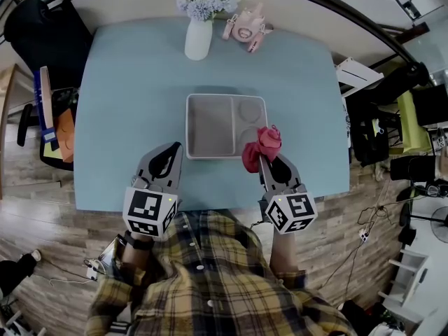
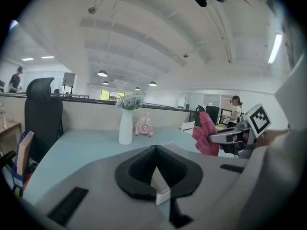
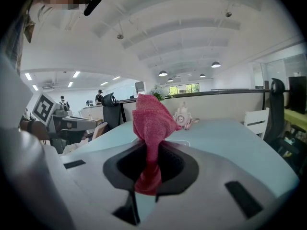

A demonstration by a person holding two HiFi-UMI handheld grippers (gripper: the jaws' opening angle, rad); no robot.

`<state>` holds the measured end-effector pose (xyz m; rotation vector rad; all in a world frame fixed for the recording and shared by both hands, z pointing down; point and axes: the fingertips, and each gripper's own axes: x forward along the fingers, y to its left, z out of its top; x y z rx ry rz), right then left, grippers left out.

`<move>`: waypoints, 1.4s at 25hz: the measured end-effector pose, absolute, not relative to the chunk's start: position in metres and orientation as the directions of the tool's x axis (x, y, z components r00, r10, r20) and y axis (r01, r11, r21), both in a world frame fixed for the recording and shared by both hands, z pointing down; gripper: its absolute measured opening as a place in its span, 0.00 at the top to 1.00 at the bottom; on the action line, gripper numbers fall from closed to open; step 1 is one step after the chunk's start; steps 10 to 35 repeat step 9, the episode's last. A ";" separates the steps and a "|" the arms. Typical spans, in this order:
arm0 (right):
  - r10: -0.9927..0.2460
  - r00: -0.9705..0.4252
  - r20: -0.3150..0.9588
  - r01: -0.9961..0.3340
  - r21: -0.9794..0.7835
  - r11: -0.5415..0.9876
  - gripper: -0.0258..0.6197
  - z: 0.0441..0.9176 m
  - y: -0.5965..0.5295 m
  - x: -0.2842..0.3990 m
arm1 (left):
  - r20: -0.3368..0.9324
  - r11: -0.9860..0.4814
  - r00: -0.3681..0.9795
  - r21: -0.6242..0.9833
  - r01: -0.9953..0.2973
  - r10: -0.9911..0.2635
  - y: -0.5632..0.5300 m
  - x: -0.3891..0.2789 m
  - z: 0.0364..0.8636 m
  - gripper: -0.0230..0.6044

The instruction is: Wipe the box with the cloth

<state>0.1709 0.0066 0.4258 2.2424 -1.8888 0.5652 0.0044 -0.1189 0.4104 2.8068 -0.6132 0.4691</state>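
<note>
Right hand-held gripper [image 1: 262, 158], clamped on the red cloth [image 1: 263, 144], hangs at the near right corner of the box [image 1: 210, 126], which lies ahead-left; left hand-held gripper [image 1: 173, 148] closed, empty.

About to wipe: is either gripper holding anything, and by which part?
The right gripper is shut on the red cloth near one end, the bunched rest sticking out past the jaws. The left gripper is shut and empty.

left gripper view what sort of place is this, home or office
Most likely an open-plan office: a black office chair beside the light blue table, a low desk partition behind it, and rows of ceiling lamps overhead.
</note>
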 end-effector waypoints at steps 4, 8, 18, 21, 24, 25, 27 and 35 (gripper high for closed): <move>-0.914 0.132 0.383 -0.973 -0.124 -0.193 0.87 0.427 0.006 0.172 | 0.356 -0.885 0.860 0.153 -0.440 -0.366 -0.118 0.004 0.411 0.97; -0.914 0.130 0.383 -0.973 -0.128 -0.192 0.87 0.427 0.007 0.170 | 0.355 -0.883 0.858 0.152 -0.444 -0.371 -0.118 0.002 0.410 0.98; -0.914 0.130 0.384 -0.973 -0.128 -0.192 0.87 0.427 0.007 0.170 | 0.355 -0.883 0.858 0.152 -0.445 -0.372 -0.118 0.002 0.410 0.98; -0.914 0.130 0.384 -0.973 -0.128 -0.192 0.87 0.427 0.007 0.170 | 0.355 -0.883 0.858 0.152 -0.445 -0.372 -0.118 0.002 0.410 0.98; -0.914 0.130 0.384 -0.973 -0.128 -0.192 0.87 0.427 0.007 0.170 | 0.355 -0.883 0.858 0.152 -0.445 -0.372 -0.118 0.002 0.410 0.98; -0.914 0.130 0.384 -0.973 -0.128 -0.192 0.87 0.427 0.007 0.170 | 0.355 -0.883 0.858 0.152 -0.445 -0.372 -0.118 0.002 0.410 0.98; -0.914 0.130 0.384 -0.973 -0.128 -0.192 0.87 0.427 0.007 0.170 | 0.355 -0.883 0.858 0.152 -0.445 -0.372 -0.118 0.002 0.410 0.98; -0.914 0.130 0.384 -0.973 -0.128 -0.192 0.87 0.427 0.007 0.170 | 0.355 -0.883 0.858 0.152 -0.445 -0.372 -0.118 0.002 0.410 0.98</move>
